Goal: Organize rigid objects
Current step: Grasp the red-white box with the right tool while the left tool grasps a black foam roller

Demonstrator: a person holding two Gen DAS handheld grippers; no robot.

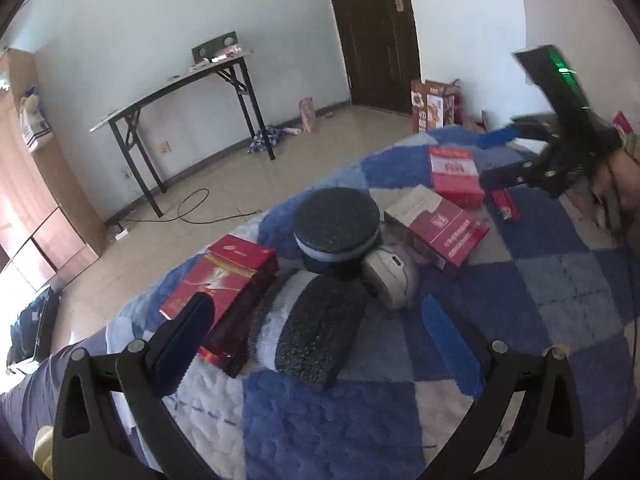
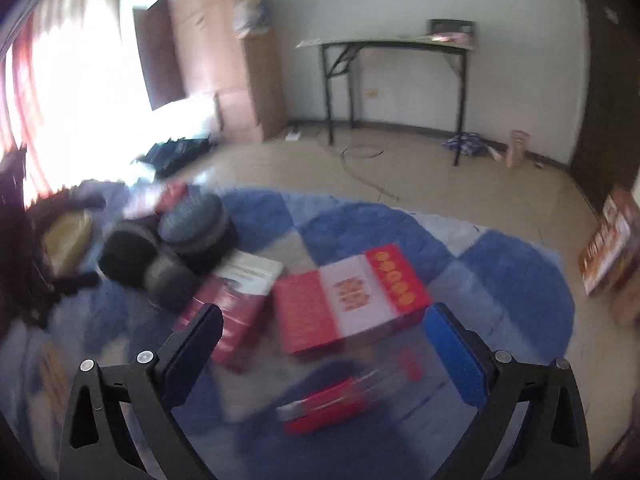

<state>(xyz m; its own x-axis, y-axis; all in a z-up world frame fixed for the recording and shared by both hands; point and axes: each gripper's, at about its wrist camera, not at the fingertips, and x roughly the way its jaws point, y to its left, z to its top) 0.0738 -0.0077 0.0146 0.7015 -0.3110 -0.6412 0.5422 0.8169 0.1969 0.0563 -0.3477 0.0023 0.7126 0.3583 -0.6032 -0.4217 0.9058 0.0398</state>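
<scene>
A jumble of rigid objects lay on a blue-and-white checked blanket (image 1: pixel 540 280). At its near left, a tall red carton with gold print (image 1: pixel 224 292) rested on its side, just beside a dark cookie-shaped foam round (image 1: pixel 320 332) lying tilted against it. A second cookie-shaped round (image 1: pixel 338 228) sat upright behind that one, touching a grey rounded device (image 1: pixel 390 276) to its right. Farther right lay a maroon-and-white box (image 1: pixel 436 228), and beyond it a red box with a white band (image 1: pixel 454 176). A small red lighter-like item (image 1: pixel 506 204) lay near the far right.

The left gripper (image 1: pixel 316 344) hovered over the near edge of the blanket, its blue-padded fingers spread wide and holding nothing, the tilted round lying between them in view. The right gripper (image 1: pixel 496 156) hung above the red box at the far right, its jaws parted and empty. In its own blurred view, the right gripper (image 2: pixel 332 344) framed the red box with white band (image 2: pixel 352 296) and a red, flat object (image 2: pixel 320 408) nearer the camera.

Beyond the blanket stood a folding table (image 1: pixel 176 92) against the white wall, a dark door (image 1: pixel 376 32) to its right, and a wooden wardrobe (image 2: pixel 224 56) by the window.
</scene>
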